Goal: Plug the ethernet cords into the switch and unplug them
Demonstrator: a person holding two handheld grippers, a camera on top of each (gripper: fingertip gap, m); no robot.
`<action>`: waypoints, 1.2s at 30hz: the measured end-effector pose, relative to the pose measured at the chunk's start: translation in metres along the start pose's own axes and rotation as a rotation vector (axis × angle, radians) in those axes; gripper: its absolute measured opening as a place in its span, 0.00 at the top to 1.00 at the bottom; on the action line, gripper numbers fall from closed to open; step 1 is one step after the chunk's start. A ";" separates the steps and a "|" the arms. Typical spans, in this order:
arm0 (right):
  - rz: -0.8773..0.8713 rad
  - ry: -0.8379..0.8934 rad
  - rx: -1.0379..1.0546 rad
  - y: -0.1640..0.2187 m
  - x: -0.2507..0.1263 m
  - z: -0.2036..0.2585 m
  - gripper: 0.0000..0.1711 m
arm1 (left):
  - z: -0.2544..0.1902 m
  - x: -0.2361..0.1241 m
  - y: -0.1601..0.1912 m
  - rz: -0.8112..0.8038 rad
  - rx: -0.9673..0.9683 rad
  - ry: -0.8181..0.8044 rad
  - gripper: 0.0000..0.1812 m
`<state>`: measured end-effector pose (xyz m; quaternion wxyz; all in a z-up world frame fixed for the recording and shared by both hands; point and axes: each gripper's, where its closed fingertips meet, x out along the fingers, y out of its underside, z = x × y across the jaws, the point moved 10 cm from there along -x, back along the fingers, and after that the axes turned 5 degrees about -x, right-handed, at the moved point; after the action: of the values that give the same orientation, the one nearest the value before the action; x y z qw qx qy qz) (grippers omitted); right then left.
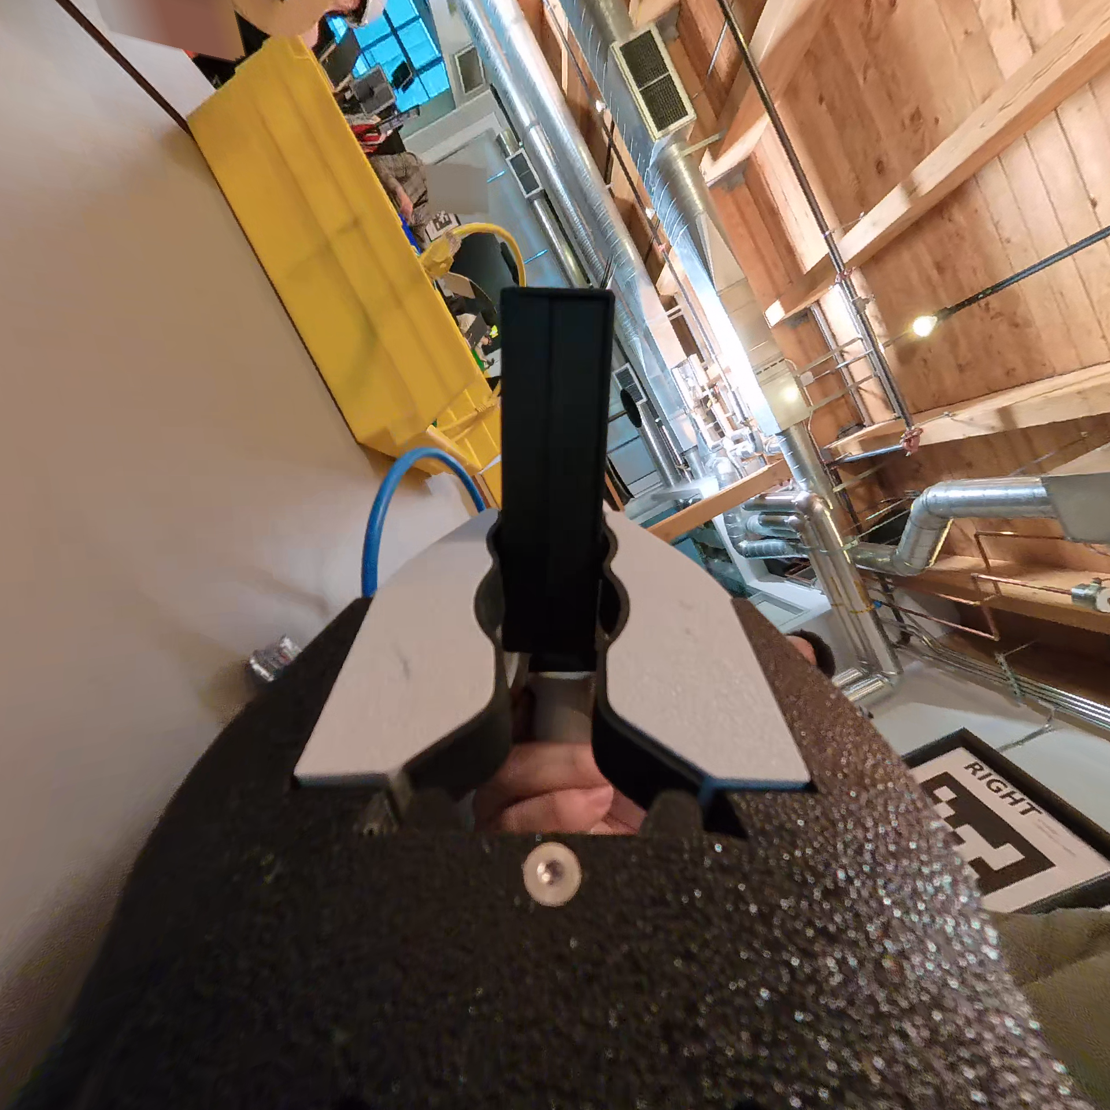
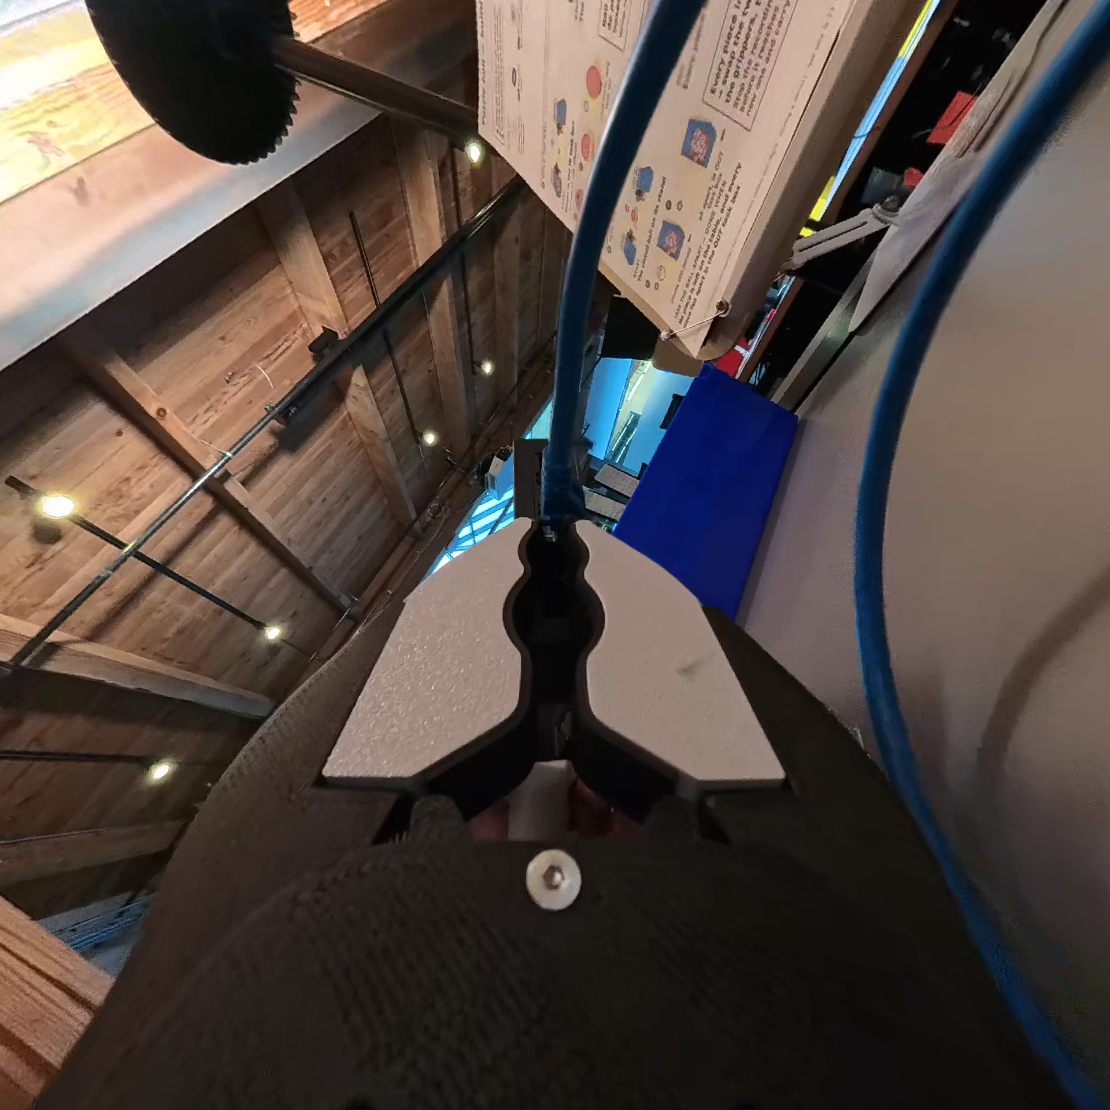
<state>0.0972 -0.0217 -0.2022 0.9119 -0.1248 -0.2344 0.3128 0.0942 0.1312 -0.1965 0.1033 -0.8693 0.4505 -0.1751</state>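
Observation:
My left gripper [image 1: 549,528] is shut on the black switch [image 1: 555,420] and holds it on end above the white table [image 1: 120,480]. A blue ethernet cord [image 1: 375,540] loops beside it, and a clear plug [image 1: 273,655] lies on the table. My right gripper [image 2: 555,525] is shut on the plug end of the blue cord [image 2: 561,486], right against the switch's black edge [image 2: 527,474]. I cannot tell whether the plug is seated. The cord arcs upward and round to the right [image 2: 889,540]. A yellow cord [image 1: 480,231] lies in the bin.
A yellow bin [image 1: 336,252] stands on the table beyond the switch. A blue bin [image 2: 709,492] stands by the table [image 2: 1021,540]. A printed instruction sheet [image 2: 691,150] hangs above it. A tagged plate [image 1: 1009,841] of the right gripper shows at lower right. Both grippers' tips are close together, under 4 cm apart.

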 end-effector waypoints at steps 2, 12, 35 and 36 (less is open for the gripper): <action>0.024 -0.003 -0.034 -0.001 0.001 0.000 0.95 | -0.001 -0.002 -0.004 -0.003 0.009 0.010 0.85; -0.024 -0.004 0.006 0.001 -0.002 -0.004 0.96 | 0.001 0.000 -0.005 0.096 0.019 0.006 0.85; -0.081 0.021 0.021 0.007 -0.003 -0.003 0.93 | 0.005 -0.001 -0.004 0.090 -0.112 0.051 0.85; -0.078 0.019 0.021 0.006 -0.003 -0.003 0.91 | 0.005 -0.001 -0.004 0.091 -0.113 0.048 0.85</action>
<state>0.0932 -0.0192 -0.2077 0.9270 -0.1088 -0.2269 0.2781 0.0992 0.1342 -0.2003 0.0511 -0.8480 0.5009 -0.1656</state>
